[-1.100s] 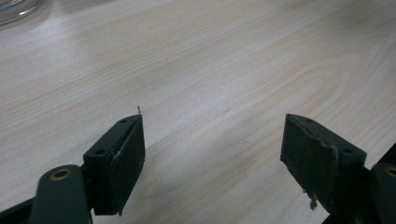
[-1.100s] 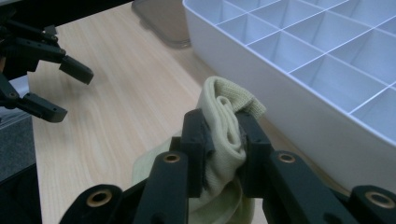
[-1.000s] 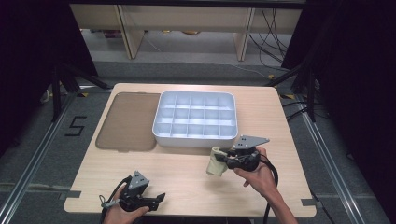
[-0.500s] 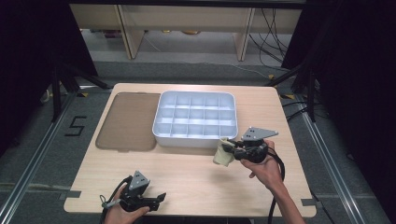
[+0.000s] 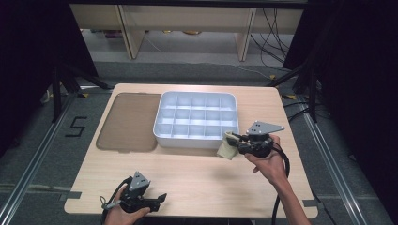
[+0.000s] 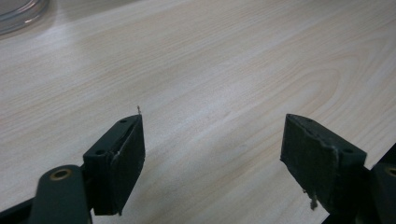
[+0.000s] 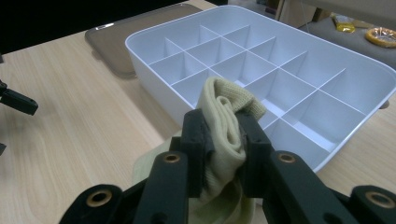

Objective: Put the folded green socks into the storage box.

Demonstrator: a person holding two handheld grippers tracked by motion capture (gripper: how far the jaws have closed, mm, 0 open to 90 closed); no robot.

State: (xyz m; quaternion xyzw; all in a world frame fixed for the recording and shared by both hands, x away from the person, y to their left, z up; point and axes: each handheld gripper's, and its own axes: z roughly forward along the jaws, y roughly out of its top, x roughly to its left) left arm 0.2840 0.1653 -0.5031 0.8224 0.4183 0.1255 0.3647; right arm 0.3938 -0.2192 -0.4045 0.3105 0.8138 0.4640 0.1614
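A pale yellow folded sock (image 5: 227, 146) (image 7: 225, 126) hangs off the table, pinched between the jaws of my right gripper (image 5: 233, 139) (image 7: 224, 140). It sits just in front of the near right corner of the white compartment tray (image 5: 158, 129) (image 7: 154, 70), whose cells are bare. Near the table's front left edge, my left gripper (image 5: 162, 197) (image 6: 212, 158) rests with its jaws wide apart over plain wood and nothing between them.
A brown translucent lid (image 5: 126, 123) (image 7: 121, 35) lies flat left of the tray. A clear round rim (image 6: 18, 11) shows at the far left corner of the left gripper view. Black cables trail from both grippers. Dark floor surrounds the wooden table (image 5: 202, 173).
My right gripper has carried the sock up and to the right, closer to the tray's near right corner. The left gripper has stayed where it was.
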